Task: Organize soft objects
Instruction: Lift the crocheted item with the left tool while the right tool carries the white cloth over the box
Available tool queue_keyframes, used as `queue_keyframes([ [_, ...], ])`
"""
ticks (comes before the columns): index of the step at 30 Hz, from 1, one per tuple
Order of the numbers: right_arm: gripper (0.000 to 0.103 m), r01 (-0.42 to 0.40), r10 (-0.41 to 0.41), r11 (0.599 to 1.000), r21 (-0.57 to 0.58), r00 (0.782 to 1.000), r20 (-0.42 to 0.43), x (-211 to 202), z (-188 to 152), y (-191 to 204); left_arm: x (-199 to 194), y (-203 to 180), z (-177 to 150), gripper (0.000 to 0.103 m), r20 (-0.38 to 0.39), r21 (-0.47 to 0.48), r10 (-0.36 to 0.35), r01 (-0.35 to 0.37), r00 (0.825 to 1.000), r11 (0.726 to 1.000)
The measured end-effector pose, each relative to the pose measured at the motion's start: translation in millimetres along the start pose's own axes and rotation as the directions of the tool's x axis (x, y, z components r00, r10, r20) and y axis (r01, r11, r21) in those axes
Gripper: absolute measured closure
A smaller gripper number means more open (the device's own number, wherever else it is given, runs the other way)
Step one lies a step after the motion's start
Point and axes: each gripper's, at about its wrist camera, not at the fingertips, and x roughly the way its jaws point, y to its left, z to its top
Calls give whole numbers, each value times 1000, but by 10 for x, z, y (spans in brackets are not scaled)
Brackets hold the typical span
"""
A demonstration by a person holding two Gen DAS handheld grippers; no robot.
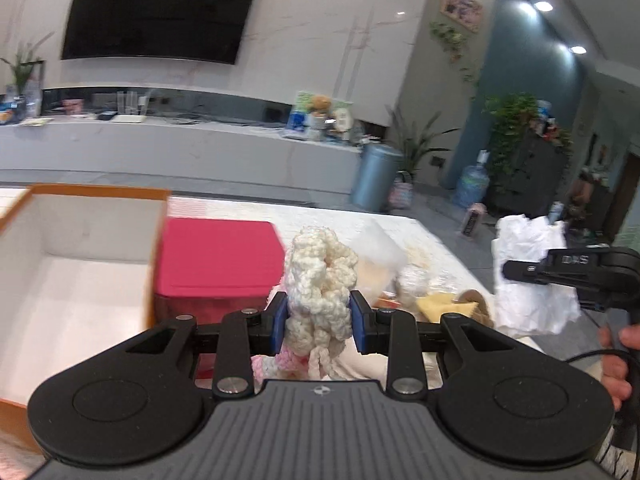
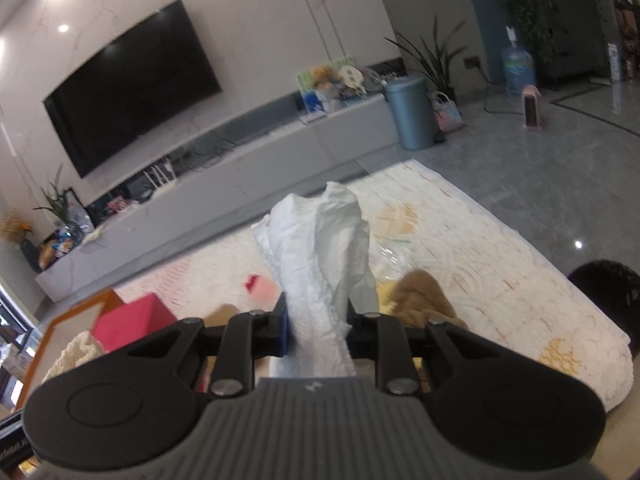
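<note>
Left gripper clamped on cream crochet piece, right gripper clamped on white crumpled cloth, both lifted clear of the pale patterned mat. Judged mid-carry; next, a swing left to the open orange-rimmed box beside the red box. Beyond: brown plush, wall TV.
</note>
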Motion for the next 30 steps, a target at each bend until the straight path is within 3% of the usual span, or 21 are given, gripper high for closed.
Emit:
queue_keyframes([
  [4,82,-56,58,996,-67,998,20,-197,42,356,-192,154,162,67,30,-37,-27,28,999,999],
  [8,82,-153,160,982,-111,985,58,-477,129,789,-342,316,326,67,-4,-61,43,-43,999,997],
  [15,81,-286,307,940,-184,947,97,-933,235,1500,-611,903,444,67,-13,-141,95,-96,995,985],
  [19,81,-331,369,904,-269,924,104,-1117,166,1988,-612,1311,474,67,-78,-222,123,-137,989,965],
  [22,80,-371,410,878,-304,909,76,-1083,66,2367,-611,1608,447,67,-101,-275,98,-123,990,954],
  [25,80,-405,436,854,-326,899,27,-936,-80,2727,-581,1934,368,67,-138,-316,118,-157,983,936],
  [27,81,-434,453,833,-343,891,-26,-761,-203,2966,-535,2116,298,67,-172,-339,122,-175,977,924],
  [30,81,-445,422,821,-358,895,-146,-391,-419,3290,-481,2242,215,67,-199,-320,147,-206,969,925],
])
